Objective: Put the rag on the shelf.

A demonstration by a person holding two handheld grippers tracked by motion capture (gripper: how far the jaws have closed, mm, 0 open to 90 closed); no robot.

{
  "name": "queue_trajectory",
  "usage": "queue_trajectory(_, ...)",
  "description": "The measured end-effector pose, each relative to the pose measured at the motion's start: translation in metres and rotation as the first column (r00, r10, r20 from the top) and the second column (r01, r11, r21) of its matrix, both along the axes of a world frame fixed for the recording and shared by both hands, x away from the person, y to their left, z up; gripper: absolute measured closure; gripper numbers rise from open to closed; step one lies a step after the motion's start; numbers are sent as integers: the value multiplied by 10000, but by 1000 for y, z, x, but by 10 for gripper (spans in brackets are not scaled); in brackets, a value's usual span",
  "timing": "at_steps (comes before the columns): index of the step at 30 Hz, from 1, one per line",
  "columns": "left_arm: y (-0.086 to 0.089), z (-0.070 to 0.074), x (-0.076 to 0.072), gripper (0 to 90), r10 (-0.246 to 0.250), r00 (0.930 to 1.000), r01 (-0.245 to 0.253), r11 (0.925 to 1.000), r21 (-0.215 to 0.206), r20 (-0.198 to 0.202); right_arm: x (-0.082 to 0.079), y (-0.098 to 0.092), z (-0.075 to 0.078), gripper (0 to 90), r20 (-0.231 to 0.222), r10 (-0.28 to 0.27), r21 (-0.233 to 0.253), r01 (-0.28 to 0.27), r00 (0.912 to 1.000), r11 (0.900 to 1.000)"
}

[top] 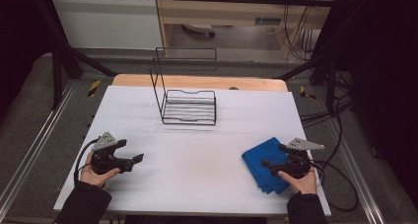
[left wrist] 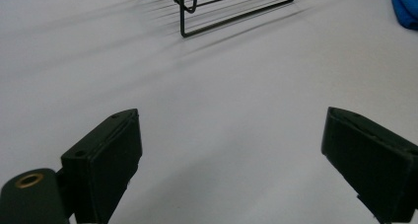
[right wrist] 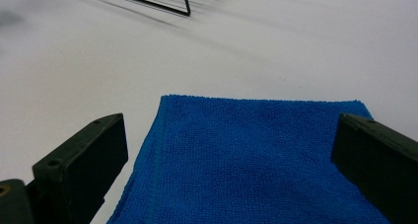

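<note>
High view: a blue cloth (top: 266, 165) lies folded on the white desk (top: 197, 135), near the front right corner, with one edge close to the desk's right side. The right gripper (top: 275, 161) sits over the cloth, held in the person's right hand (top: 300, 180), its jaws pointing left and toward the desk's middle. The left gripper (top: 134, 161) is near the front left of the desk, held in the left hand (top: 96, 173), well apart from the cloth, with bare desk under it.

Right gripper view: its two black jaws stand wide apart with nothing between them but the cloth (right wrist: 256, 160) lying flat below. The cloth's far edge runs straight across just ahead of the jaws; its left side shows stacked folded layers. Whether the jaws touch the cloth cannot be told.

Left gripper view: these jaws are also spread wide and hold nothing, with plain desk (left wrist: 222, 110) between them. A corner of the cloth (left wrist: 405, 7) shows at the upper right edge.

A black wire rack (top: 187, 103) stands at the far middle of the desk, with a tall back and a low slatted tray; it is well apart from both grippers and from the cloth.
</note>
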State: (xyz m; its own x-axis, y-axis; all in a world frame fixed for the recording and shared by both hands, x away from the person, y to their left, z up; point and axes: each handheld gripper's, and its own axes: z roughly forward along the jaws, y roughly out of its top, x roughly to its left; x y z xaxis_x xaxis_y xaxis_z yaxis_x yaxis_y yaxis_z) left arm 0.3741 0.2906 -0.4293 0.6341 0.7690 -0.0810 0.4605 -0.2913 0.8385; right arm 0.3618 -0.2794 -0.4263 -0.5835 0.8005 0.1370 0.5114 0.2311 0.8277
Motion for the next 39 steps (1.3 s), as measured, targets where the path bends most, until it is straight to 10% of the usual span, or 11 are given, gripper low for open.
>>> queue_trajectory(31,1,-3,0,89,86,10000,-86,9998,176,-7,2,32,0,71,-360,151,-720,-176,9992,9972)
queue_trajectory(39,1,-3,0,93,117,9999,-117,9997,195,-14,2,50,0,276,-501,516,-1424,-582,9974,9881)
